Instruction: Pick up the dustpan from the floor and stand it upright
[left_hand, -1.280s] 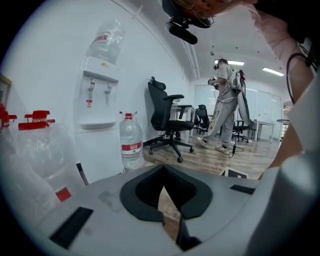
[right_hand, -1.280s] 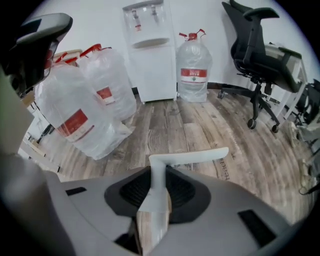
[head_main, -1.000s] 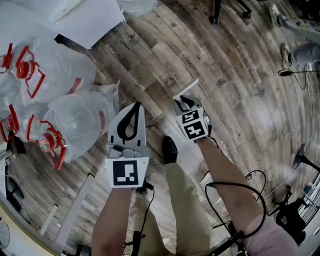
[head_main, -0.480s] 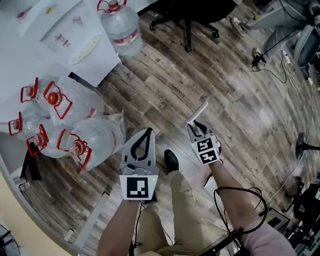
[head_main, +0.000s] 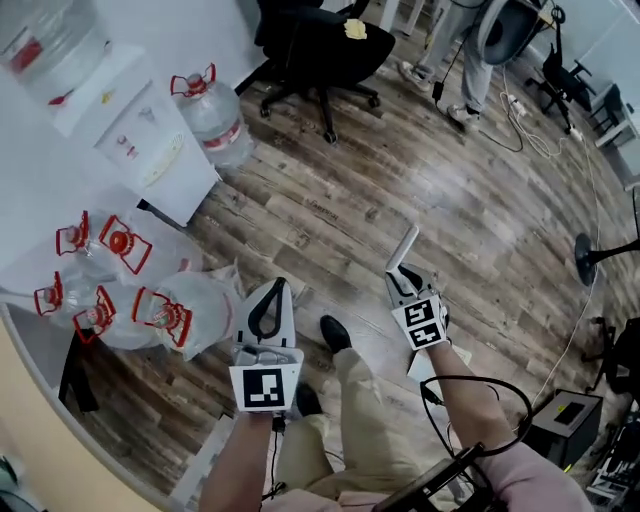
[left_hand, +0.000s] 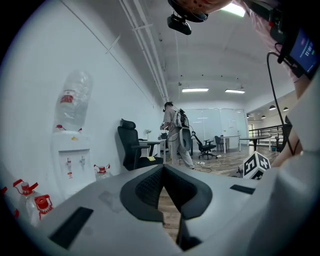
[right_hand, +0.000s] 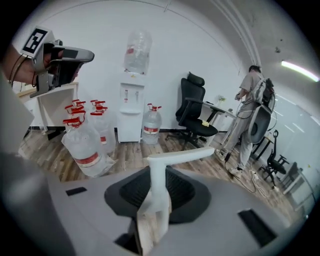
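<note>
My right gripper (head_main: 402, 272) is shut on the dustpan's white handle (head_main: 404, 246), which sticks out past its tips over the wooden floor. In the right gripper view the white handle (right_hand: 159, 186) stands between the jaws with a crossbar on top, and my right gripper (right_hand: 154, 212) clamps its lower part. The pan itself is hidden under the gripper and arm. My left gripper (head_main: 270, 290) is held alongside it, shut and empty. Seen in the left gripper view, the left gripper (left_hand: 164, 169) has its tips touching, and nothing sits in the hollow behind them.
Several large water bottles (head_main: 185, 312) with red caps lie at the left by a white water dispenser (head_main: 150, 140). A black office chair (head_main: 318, 48) and a standing person (head_main: 478, 60) are at the far side. Cables (head_main: 560, 150) cross the floor at right. My shoe (head_main: 334, 332) is between the grippers.
The head view has swung up from the floor to take in more of the room. Both grippers hold the same pose, and the handle stays in the right one.
</note>
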